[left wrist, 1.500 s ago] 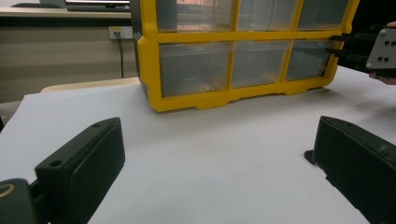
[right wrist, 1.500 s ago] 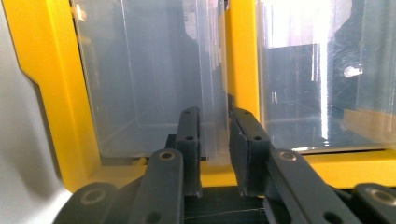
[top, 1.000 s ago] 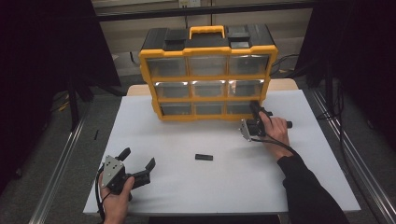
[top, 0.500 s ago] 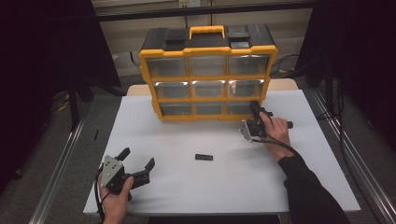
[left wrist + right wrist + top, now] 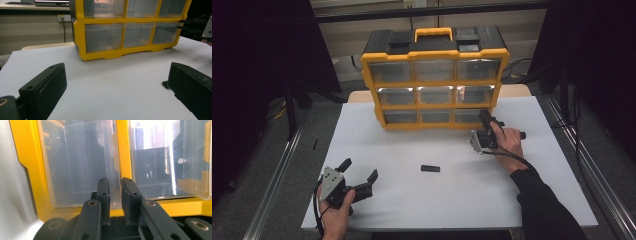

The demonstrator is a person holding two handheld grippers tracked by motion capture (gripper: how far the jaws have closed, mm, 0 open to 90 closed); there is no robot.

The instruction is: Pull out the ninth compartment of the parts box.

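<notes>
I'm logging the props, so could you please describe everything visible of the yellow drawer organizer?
The yellow drawer organizer stands upright at the table's far edge: yellow plastic frame, black top, yellow carry handle, three rows of three clear drawers. The right tongs are shut on the front lip of the bottom-right drawer.

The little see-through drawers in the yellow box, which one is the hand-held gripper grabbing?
The bottom-row drawer at the right end. The right hand-held gripper pinches its front lip; the other eight drawers go untouched.
</notes>
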